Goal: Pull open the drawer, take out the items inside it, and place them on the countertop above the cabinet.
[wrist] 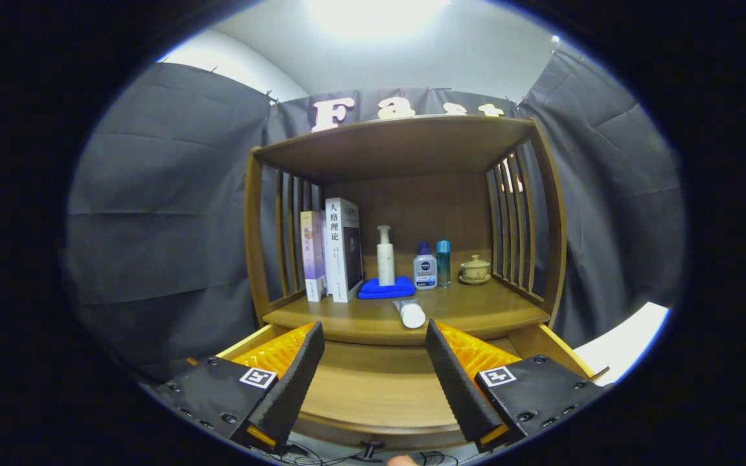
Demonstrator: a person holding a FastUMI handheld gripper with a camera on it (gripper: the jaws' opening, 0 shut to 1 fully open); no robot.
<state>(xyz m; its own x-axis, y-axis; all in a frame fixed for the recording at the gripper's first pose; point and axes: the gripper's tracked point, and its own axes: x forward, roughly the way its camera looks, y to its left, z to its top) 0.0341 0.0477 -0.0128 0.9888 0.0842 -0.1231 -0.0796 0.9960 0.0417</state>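
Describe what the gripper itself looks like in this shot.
The gripper has two wedge-shaped fingers with ribbed inner faces. Each sits on a black block fastened with screws and carrying a square black-and-white marker tag. Thin black cables trail beneath it.

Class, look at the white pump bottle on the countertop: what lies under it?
The pump bottle stands on a folded blue cloth on the countertop. The wood beneath that cloth is covered. The open gripper hangs over the drawer.

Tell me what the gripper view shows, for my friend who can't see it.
The open tongs hover over a pulled-out drawer. Beyond them, the countertop holds a lying white tube, books, bottles, a blue cloth and a lidded cup.
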